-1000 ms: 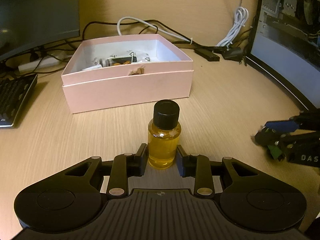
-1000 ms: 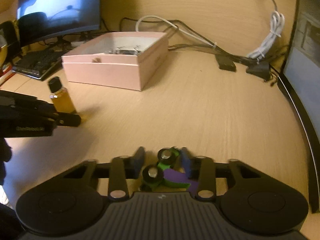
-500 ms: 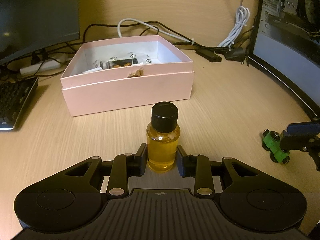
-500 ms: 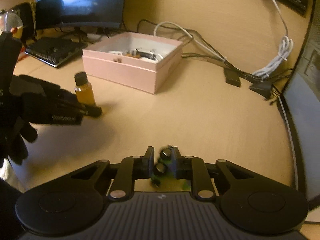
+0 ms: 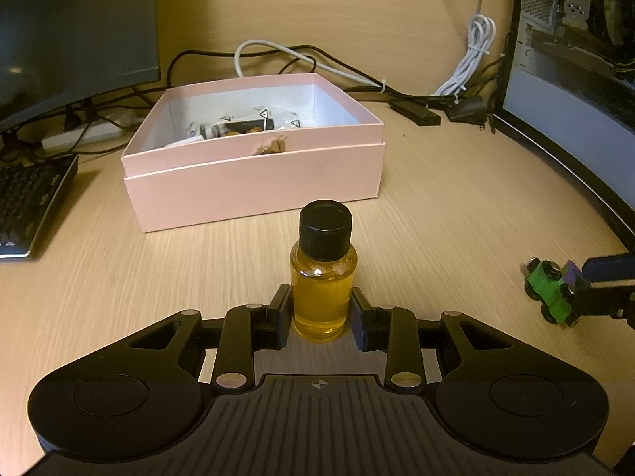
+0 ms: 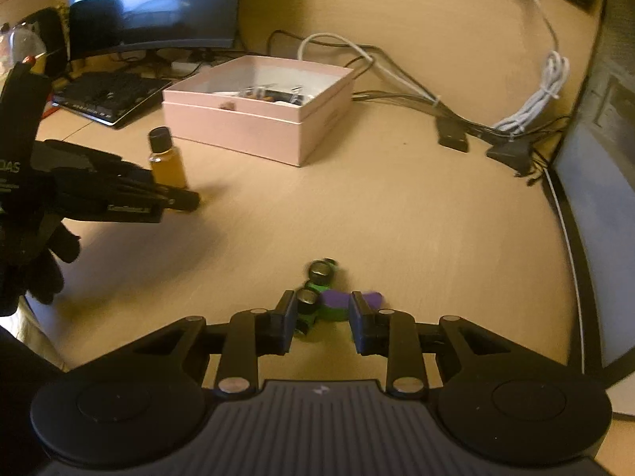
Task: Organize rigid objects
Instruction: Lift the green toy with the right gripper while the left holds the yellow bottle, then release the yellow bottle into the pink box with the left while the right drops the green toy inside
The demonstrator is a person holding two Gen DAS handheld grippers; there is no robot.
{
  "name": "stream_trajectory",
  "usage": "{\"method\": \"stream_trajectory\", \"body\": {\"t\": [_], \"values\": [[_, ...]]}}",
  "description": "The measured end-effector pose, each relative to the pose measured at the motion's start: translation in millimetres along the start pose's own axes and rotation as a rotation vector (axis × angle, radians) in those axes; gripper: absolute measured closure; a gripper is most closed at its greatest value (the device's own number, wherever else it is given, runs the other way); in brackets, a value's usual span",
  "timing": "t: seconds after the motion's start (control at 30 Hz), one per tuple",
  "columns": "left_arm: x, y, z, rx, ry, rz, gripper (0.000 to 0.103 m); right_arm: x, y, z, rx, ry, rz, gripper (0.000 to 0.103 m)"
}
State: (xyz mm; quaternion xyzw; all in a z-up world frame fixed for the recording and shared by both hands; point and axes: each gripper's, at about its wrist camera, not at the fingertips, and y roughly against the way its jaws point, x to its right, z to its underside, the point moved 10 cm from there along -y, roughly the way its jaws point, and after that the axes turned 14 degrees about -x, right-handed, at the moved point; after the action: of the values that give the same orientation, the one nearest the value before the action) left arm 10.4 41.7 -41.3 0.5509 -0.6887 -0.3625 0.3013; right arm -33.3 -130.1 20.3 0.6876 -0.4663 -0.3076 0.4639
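A small bottle point(image 5: 321, 297) of amber liquid with a black cap stands upright in front of the pink box point(image 5: 254, 186). My left gripper point(image 5: 320, 317) is shut on its lower body. From the right wrist view the bottle point(image 6: 166, 162) and the left gripper point(image 6: 178, 198) sit at the left, short of the pink box point(image 6: 238, 119). A green and purple toy car point(image 6: 323, 301) lies tilted between the pads of my right gripper point(image 6: 323, 317). Its jaws are opening, and the pads still touch the car. The left wrist view has the toy car point(image 5: 549, 293) at the right gripper's point(image 5: 583, 289) tips.
The box holds a small vial and some packets. A keyboard point(image 5: 24, 206) and a dark monitor point(image 5: 71, 27) lie to the left. A second screen point(image 5: 575, 119) curves along the right edge. Cables point(image 5: 468, 67) run behind the box. A black-gloved hand point(image 6: 27, 246) holds the left gripper.
The right gripper has lifted and drawn back with the toy car. Its jaws narrowed on the car, then widened, and the car turned between them. The left gripper and bottle stayed still.
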Motion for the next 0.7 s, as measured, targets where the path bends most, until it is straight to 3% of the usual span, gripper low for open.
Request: {"method": "stream_trajectory", "body": {"t": [0.23,0.43,0.57,0.7], "values": [[-1,0,0,0.0,0.001,-0.001,0.069,10,5,-11,0.051,-0.03,0.033,0.075],[-1,0,0,0.0,0.002,-0.001,0.069,5,-15,-15,0.019,-0.075,-0.055,0.073],[-1,0,0,0.002,0.001,-0.005,0.069,-6,-36,-12,0.012,0.007,0.023,0.073],[-2,0,0,0.004,0.005,-0.004,0.069,-6,-36,-10,0.03,-0.006,0.012,0.073]]}}
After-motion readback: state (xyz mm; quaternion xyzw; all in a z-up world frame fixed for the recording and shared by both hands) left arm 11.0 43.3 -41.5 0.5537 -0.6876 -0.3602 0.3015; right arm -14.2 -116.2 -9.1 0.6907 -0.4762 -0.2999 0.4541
